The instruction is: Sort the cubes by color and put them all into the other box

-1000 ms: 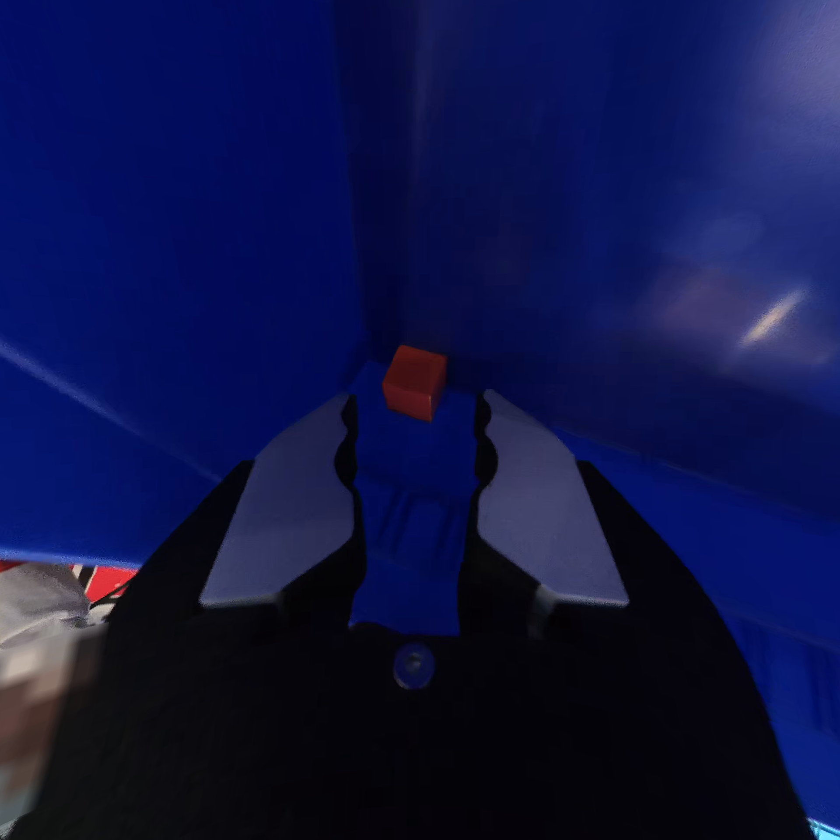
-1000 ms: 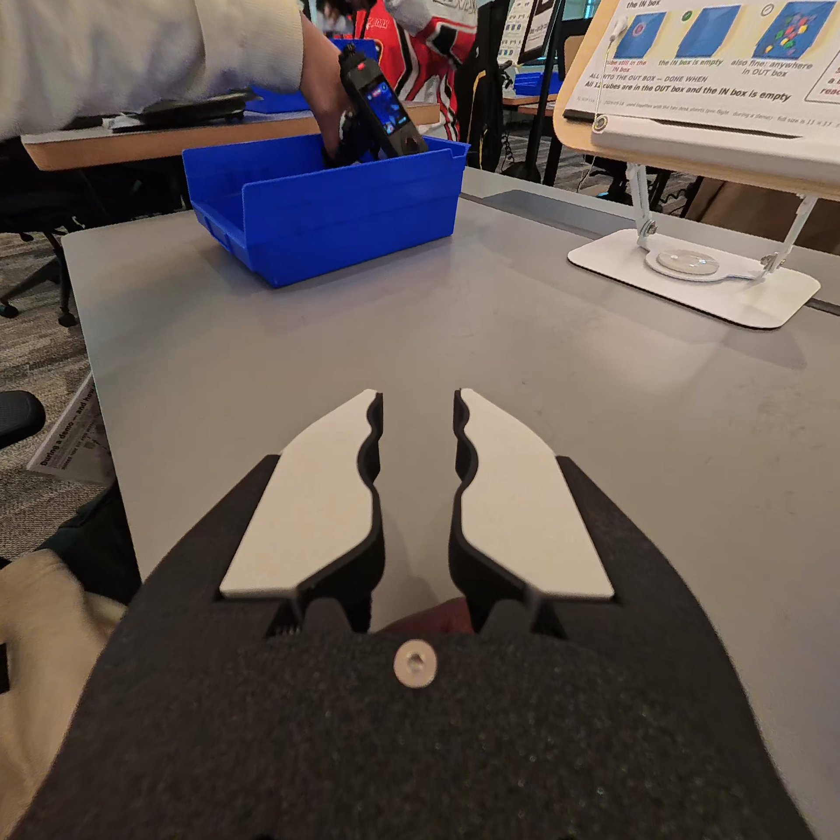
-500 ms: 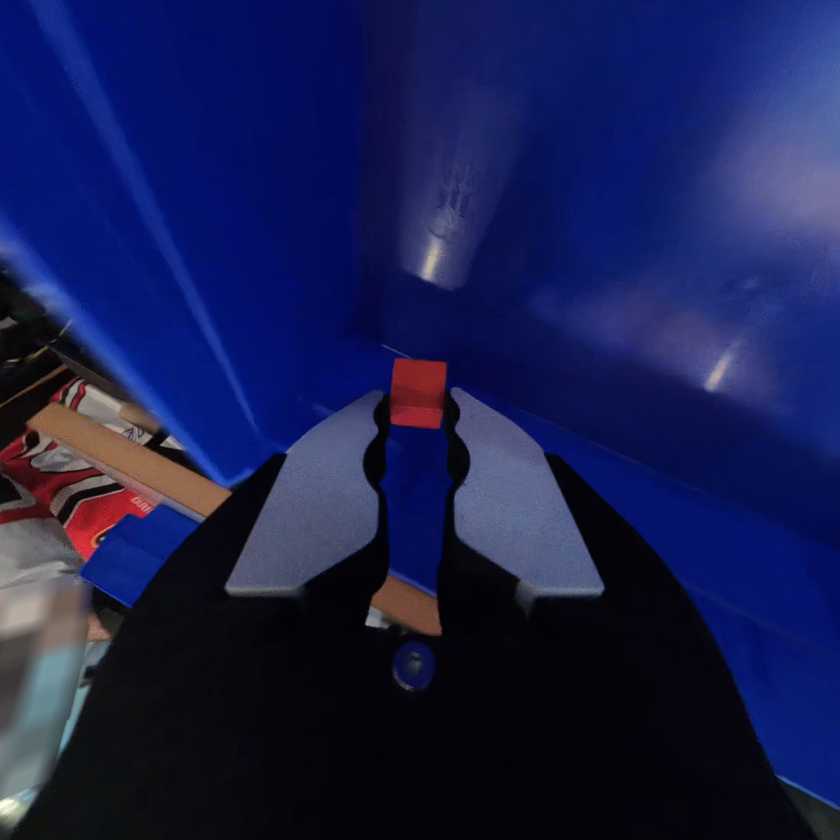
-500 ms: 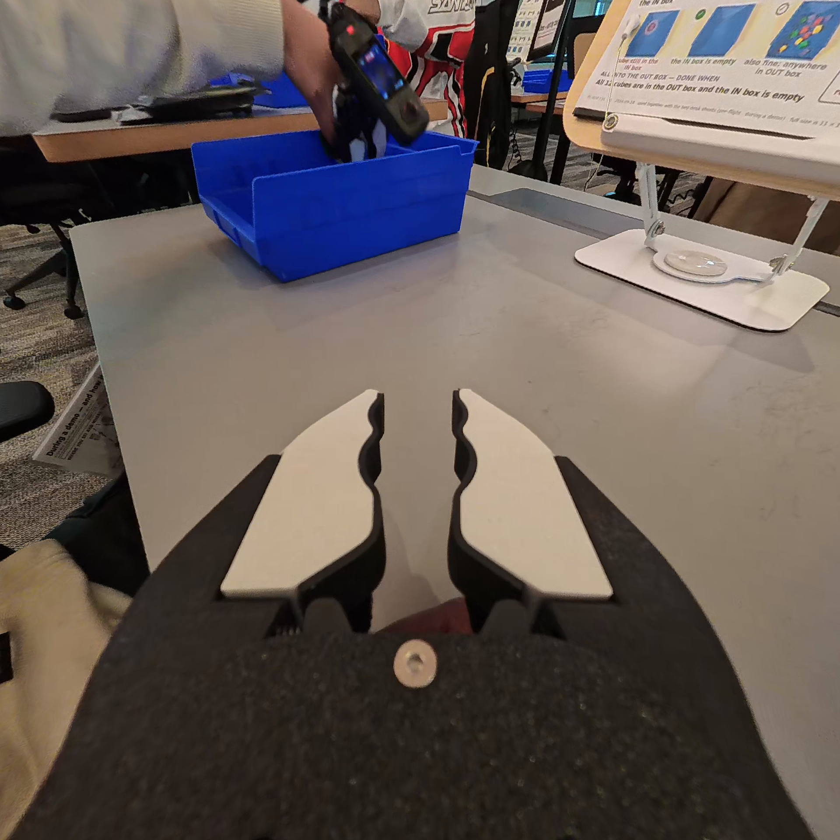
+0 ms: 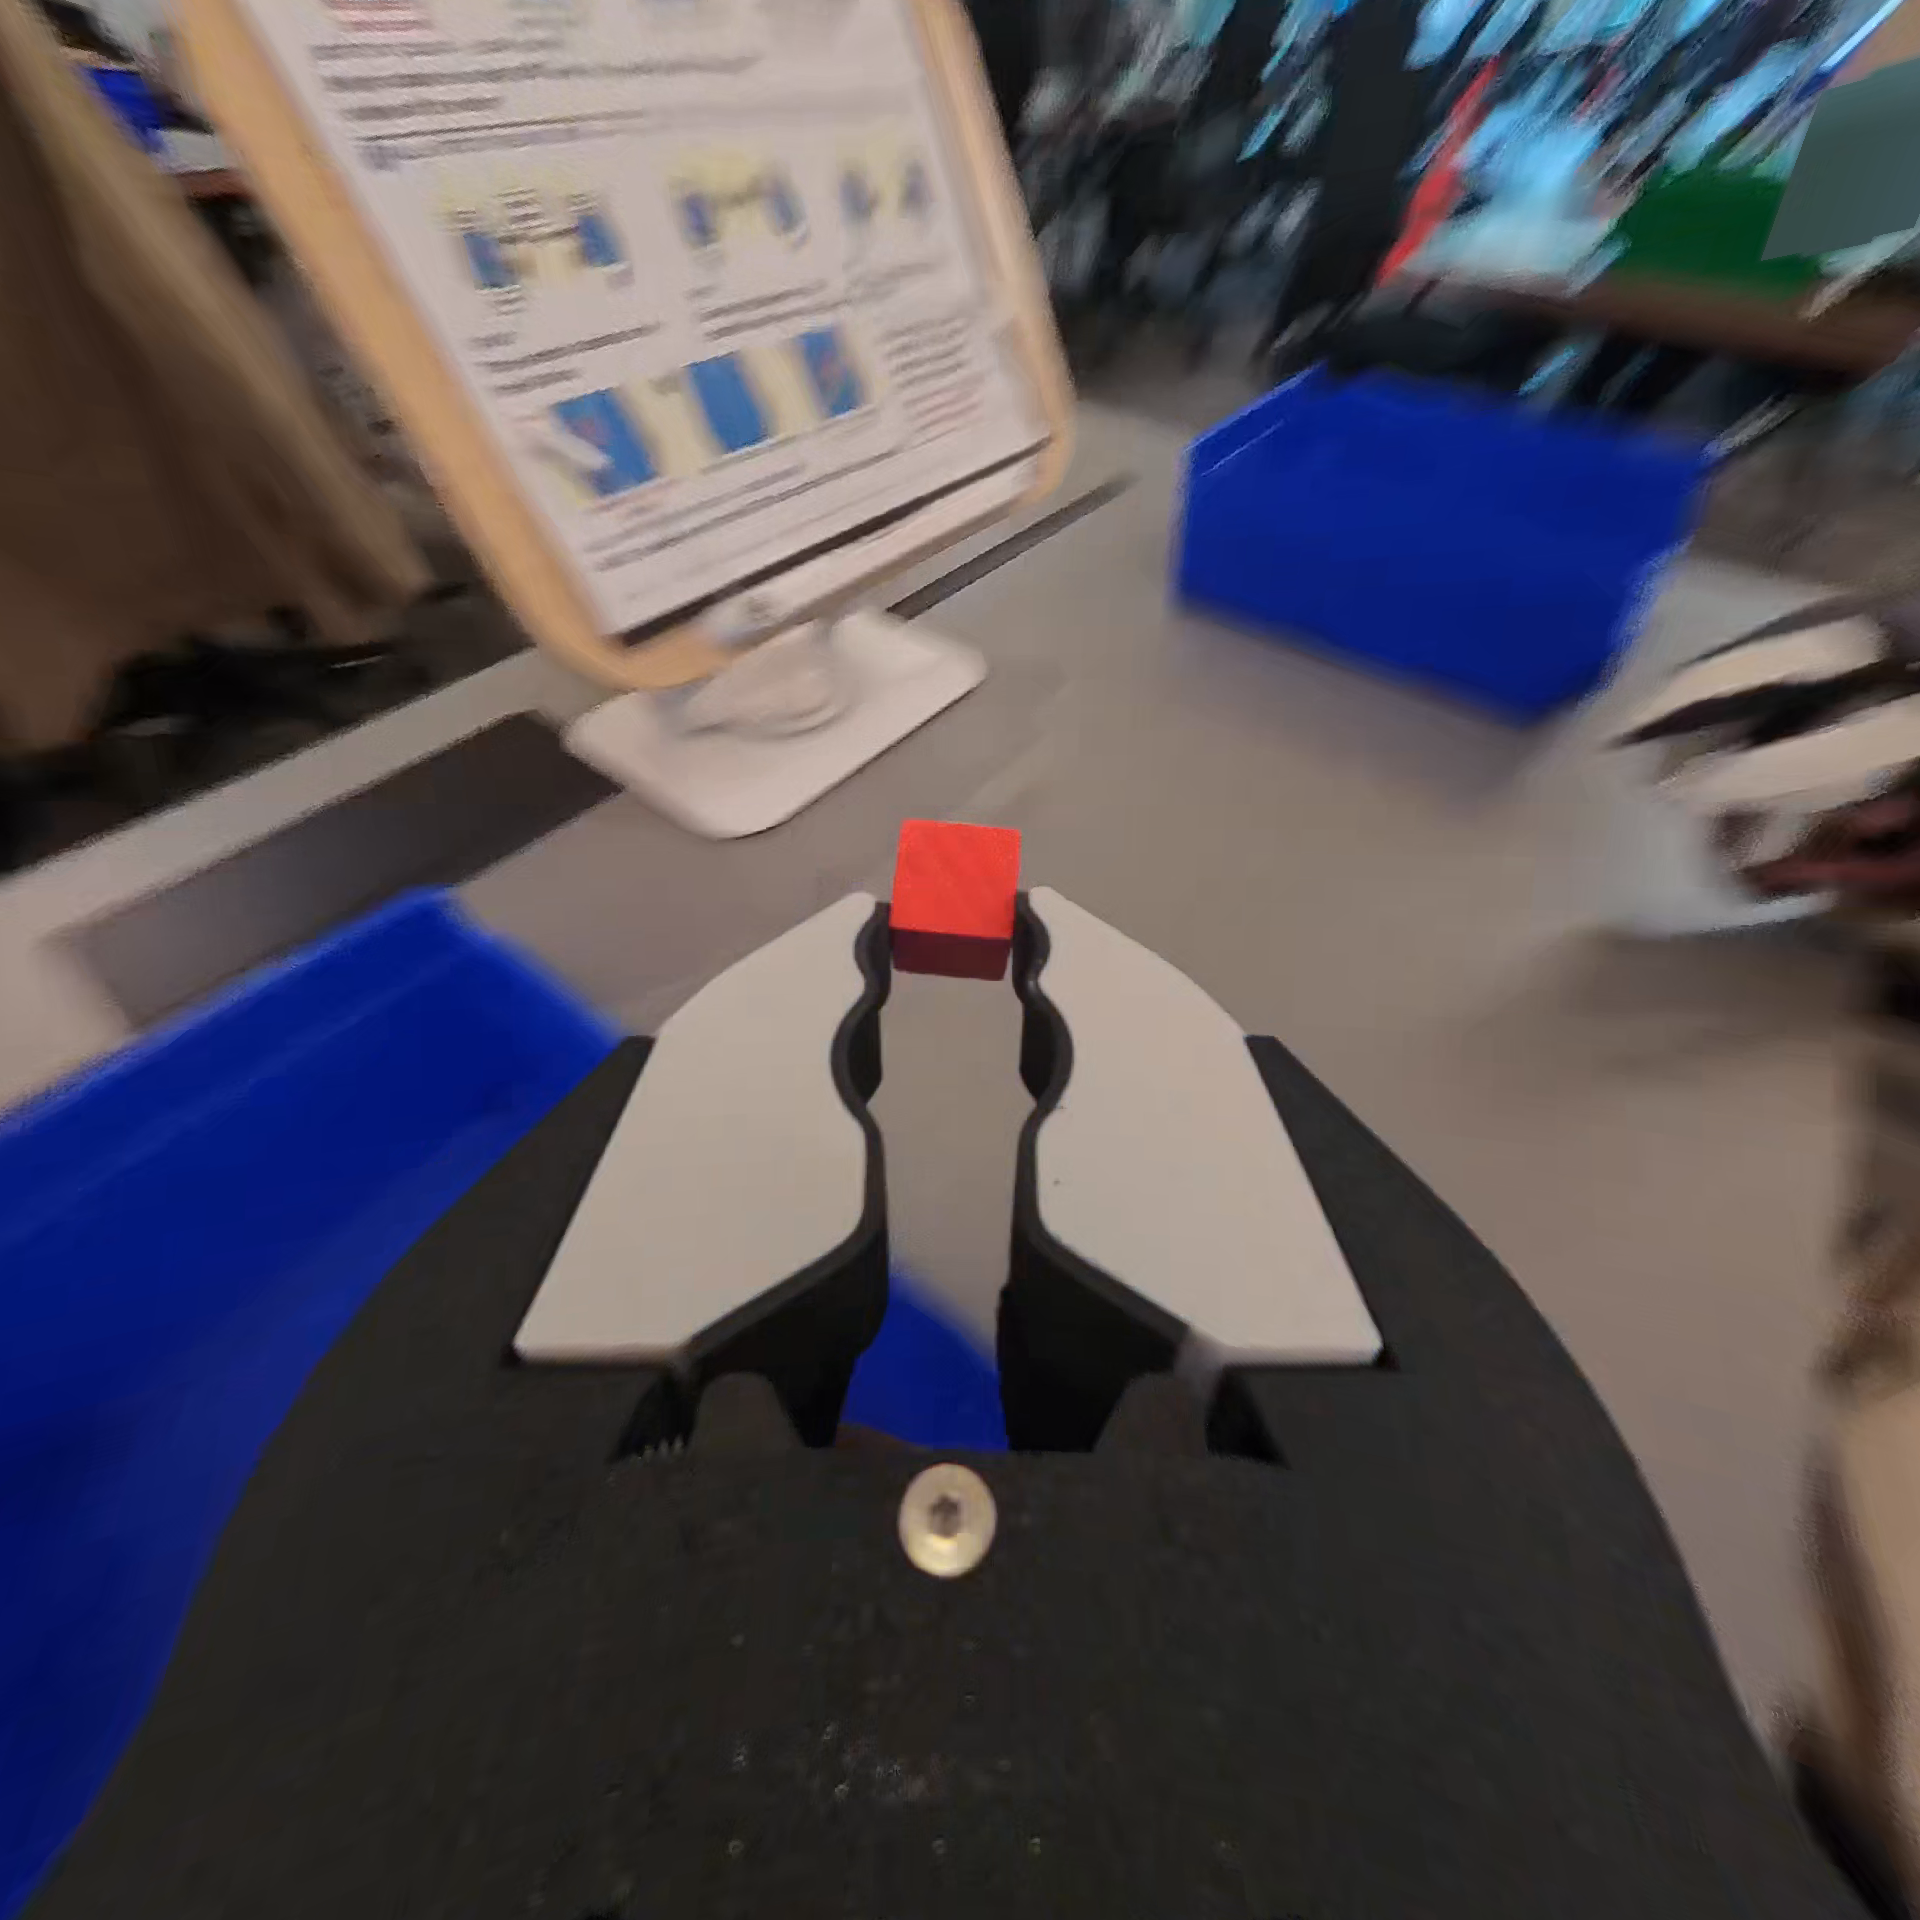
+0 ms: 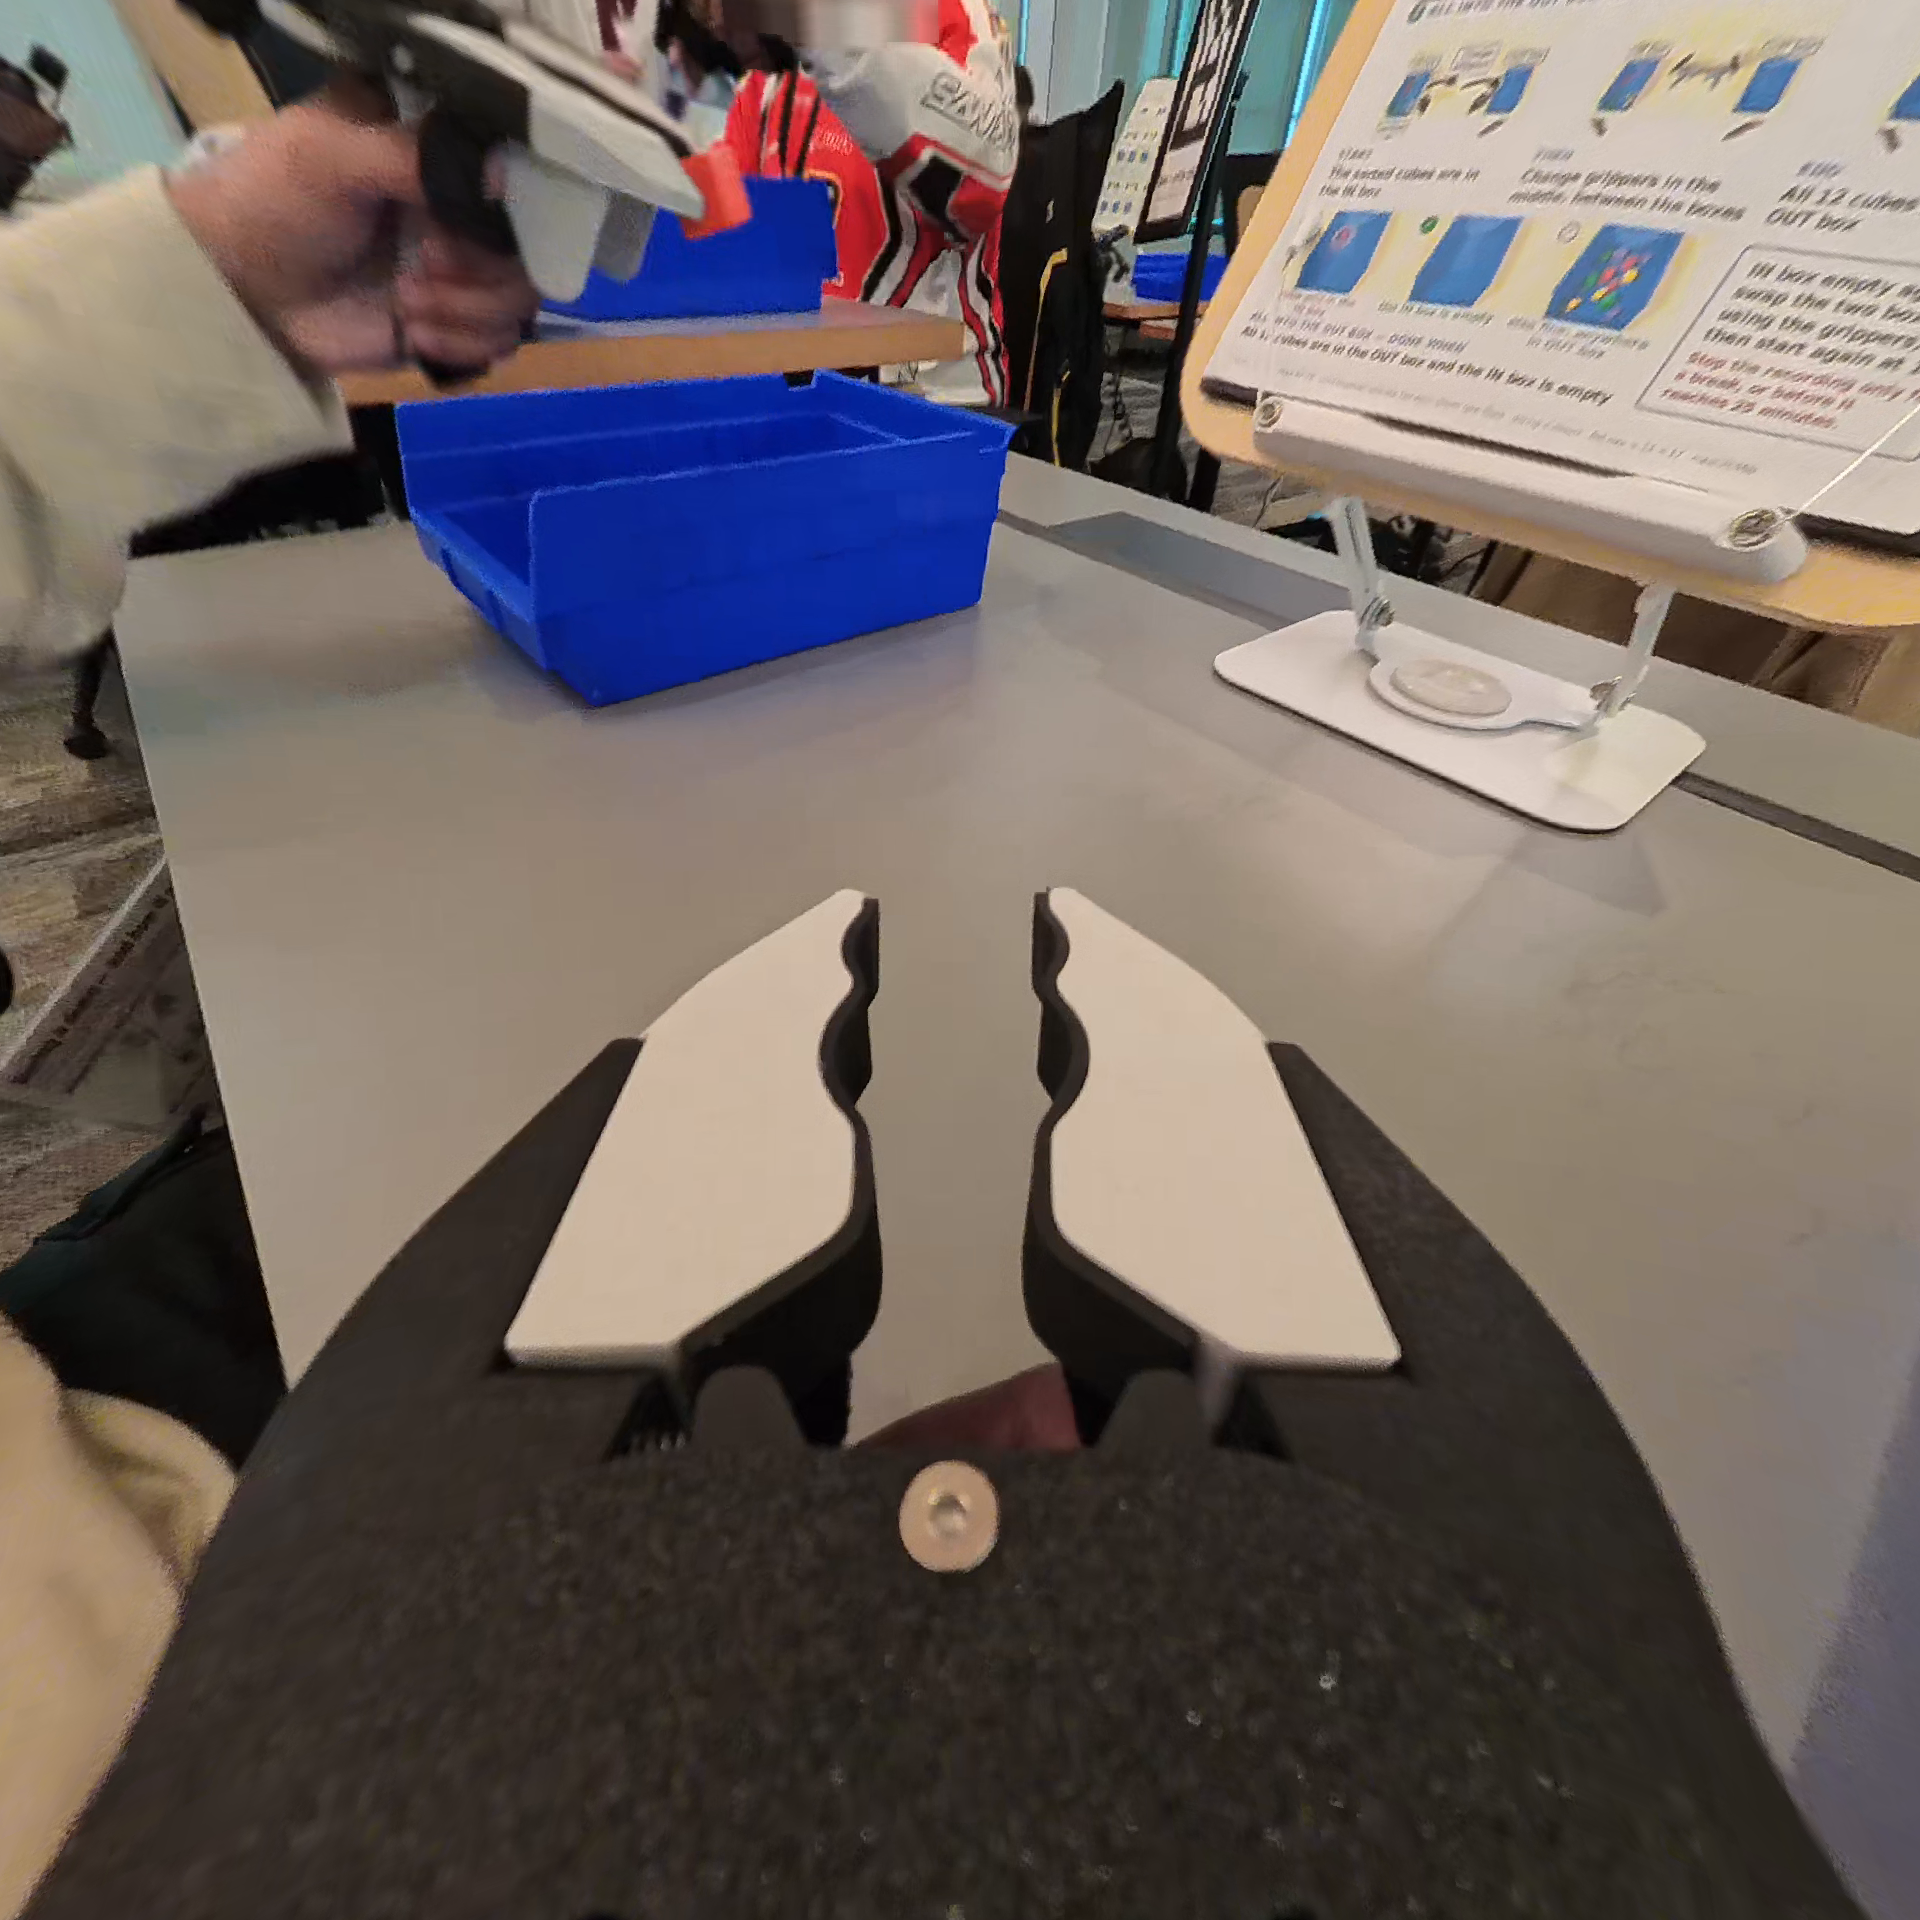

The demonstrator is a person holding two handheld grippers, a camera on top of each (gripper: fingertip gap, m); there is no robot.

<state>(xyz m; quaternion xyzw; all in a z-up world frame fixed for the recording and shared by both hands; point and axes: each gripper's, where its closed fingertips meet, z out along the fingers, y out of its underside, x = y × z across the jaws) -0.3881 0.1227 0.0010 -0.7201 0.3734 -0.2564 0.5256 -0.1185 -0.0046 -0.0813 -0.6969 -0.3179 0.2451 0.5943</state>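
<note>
Fingers (image 5: 790, 1049) pinch red cube (image 5: 954, 896) at tips.

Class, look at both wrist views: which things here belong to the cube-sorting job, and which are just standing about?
Part of the job:
- red cube, gripped in the left gripper
- near blue box
- far blue box
- right gripper, open and empty over the grey table

Standing about:
- instruction board on its white stand
- blue bin on the neighbouring table

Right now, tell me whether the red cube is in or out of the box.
Out: the left gripper holds the red cube in the air above the table.
</note>
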